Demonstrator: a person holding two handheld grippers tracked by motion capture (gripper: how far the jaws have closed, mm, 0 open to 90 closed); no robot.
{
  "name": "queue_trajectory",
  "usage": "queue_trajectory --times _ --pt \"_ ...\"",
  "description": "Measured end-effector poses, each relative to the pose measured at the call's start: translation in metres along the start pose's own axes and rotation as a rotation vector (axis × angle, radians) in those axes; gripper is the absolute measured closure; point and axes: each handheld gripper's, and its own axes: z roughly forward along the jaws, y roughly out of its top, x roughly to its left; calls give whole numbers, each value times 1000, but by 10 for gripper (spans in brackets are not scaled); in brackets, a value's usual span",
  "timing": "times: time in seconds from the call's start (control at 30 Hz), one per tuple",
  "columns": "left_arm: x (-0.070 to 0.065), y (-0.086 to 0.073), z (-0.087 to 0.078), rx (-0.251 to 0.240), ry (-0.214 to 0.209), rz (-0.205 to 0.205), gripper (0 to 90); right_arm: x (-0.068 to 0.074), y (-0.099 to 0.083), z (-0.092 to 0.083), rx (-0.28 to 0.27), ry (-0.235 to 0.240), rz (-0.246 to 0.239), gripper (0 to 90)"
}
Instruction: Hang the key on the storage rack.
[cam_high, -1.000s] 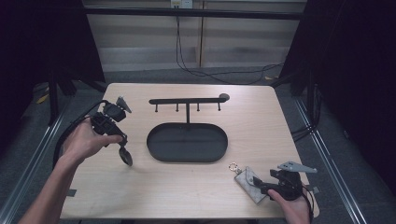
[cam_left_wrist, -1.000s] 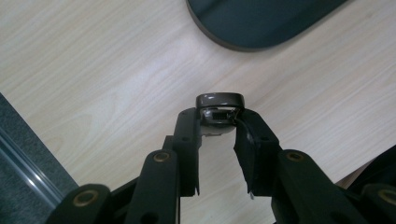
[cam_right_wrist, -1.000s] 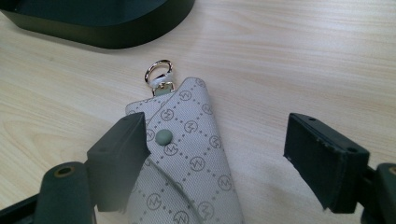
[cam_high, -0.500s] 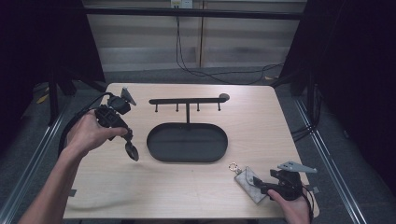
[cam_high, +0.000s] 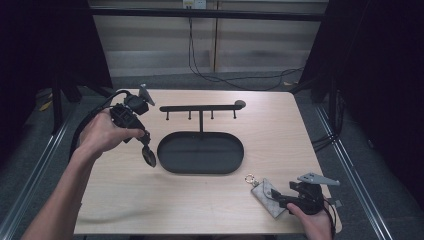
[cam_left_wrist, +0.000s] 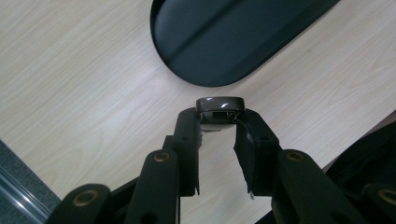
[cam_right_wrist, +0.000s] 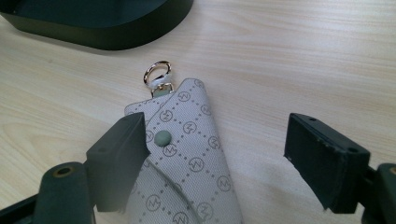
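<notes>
My left gripper (cam_high: 146, 145) is shut on a small dark glossy key fob (cam_high: 149, 157) and holds it above the table, just left of the black oval tray (cam_high: 200, 152). In the left gripper view the fob (cam_left_wrist: 220, 108) is pinched at the jaw tips of the left gripper (cam_left_wrist: 219, 123), with the tray's end (cam_left_wrist: 224, 42) beyond it. Near the front right edge, my right gripper (cam_high: 280, 199) stands open around a grey patterned key pouch (cam_high: 269, 196). In the right gripper view the pouch (cam_right_wrist: 187, 158), with its gold ring (cam_right_wrist: 156, 72), lies flat between the wide jaws of the right gripper (cam_right_wrist: 217, 140).
A black T-shaped rack with small hooks (cam_high: 200, 107) rises from the tray's far side. Bare wooden tabletop (cam_high: 175, 200) stretches across the front. Metal frame rails (cam_high: 350, 165) run along the table's sides, and cables lie on the floor behind.
My left hand has lifted and moved right toward the tray with the fob in its jaws. The right hand and the pouch have not moved.
</notes>
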Motion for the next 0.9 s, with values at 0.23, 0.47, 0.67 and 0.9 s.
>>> queue_trajectory --times 0.23,0.47,0.67,0.9 --pt "-3 15 -4 4 7 -10 707 -1 0 0 0 5 1 199" --pt "-7 32 -3 15 26 -10 707 -1 0 1 1 10 1 189" --pt "-9 45 3 35 23 3 707 -1 0 0 0 11 6 188" --pt "-3 59 14 60 24 -15 707 -1 0 0 -1 11 2 188"
